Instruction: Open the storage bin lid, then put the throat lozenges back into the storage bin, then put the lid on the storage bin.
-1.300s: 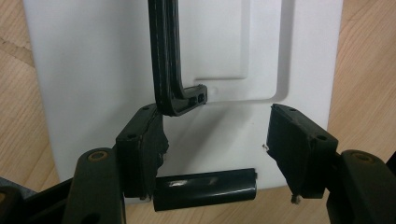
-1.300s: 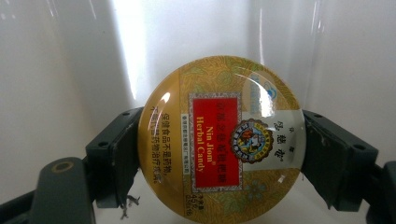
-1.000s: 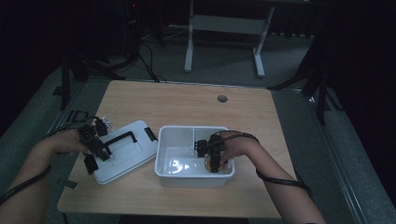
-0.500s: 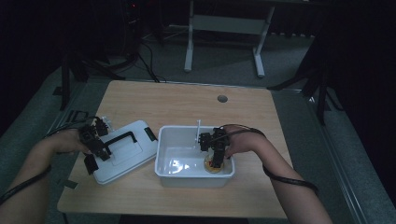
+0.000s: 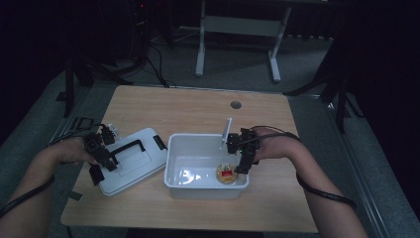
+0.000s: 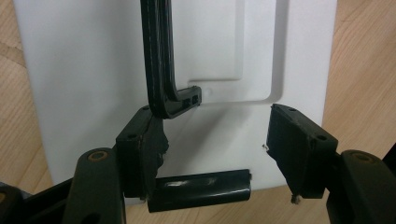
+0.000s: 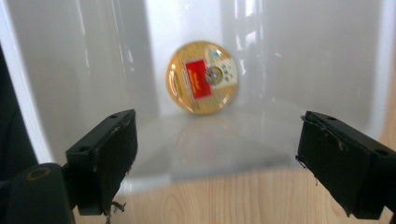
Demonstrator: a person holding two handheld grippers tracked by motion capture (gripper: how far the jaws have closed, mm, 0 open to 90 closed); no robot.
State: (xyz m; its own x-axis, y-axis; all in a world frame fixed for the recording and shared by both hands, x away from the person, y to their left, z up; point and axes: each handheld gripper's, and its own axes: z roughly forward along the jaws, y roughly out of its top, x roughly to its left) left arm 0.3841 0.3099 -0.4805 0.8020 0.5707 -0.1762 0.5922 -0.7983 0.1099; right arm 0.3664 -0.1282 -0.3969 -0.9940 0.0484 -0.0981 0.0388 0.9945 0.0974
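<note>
1. White bin [image 5: 173, 163]: open rectangular tub on the wooden surface [image 5: 198, 109], near the front edge, a little right of centre. Its long axis runs parallel to the front edge.

2. Round disc [image 5: 226, 174] [image 7: 202, 77]: flat, golden, with a red label on its face. It lies on the bin floor in the front-right corner, face up. Being round, it shows no long axis; in the right tool's view the red label stands upright, slightly tilted.

3. White lid [image 5: 130, 161] [image 6: 84, 70]: lies flat on the surface just beside the bin's left wall, toward the front-left corner, turned slightly askew to the front edge. A black handle [image 5: 128, 147] [image 6: 158, 65] runs along its top, following the lid's long axis. A black latch [image 6: 201, 189] sits at the lid's short edge, lying crosswise to the handle.

4. Left tool [image 5: 101, 157] [image 6: 215, 149]: over the near end of the lid, jaws apart. One jaw touches the handle's bent end; the other stands clear over bare lid. Nothing is clamped.

5. Right tool [image 5: 242, 159] [image 7: 217, 161]: above the bin's right wall, pointing down toward the disc. Jaws wide apart and empty, the disc well beyond them.
</note>
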